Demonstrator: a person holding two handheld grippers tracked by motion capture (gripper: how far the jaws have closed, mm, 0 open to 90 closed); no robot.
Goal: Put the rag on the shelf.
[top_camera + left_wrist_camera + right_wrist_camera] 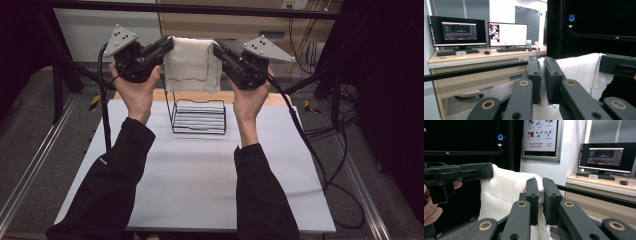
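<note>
A white cloth (192, 65) with a thin coloured stitched line hangs spread between my two grippers, high above the table. My left gripper (169, 44) is shut on the cloth's upper left corner, and my right gripper (217, 50) is shut on its upper right corner. In the left gripper view the cloth (579, 72) is pinched between the jaws of my left gripper (542, 65), with the other gripper at the right edge. In the right gripper view the cloth (504, 192) runs from my right gripper (540, 185) away to the left. A black wire rack (199, 116) stands on the table below the cloth.
The white table top (200, 175) carries the rack near its far edge, in front of a wooden strip (150, 95). Black frame bars (200, 9) cross above and behind. Cables (310, 145) trail down both sides. A desk with monitors (506, 33) stands beyond.
</note>
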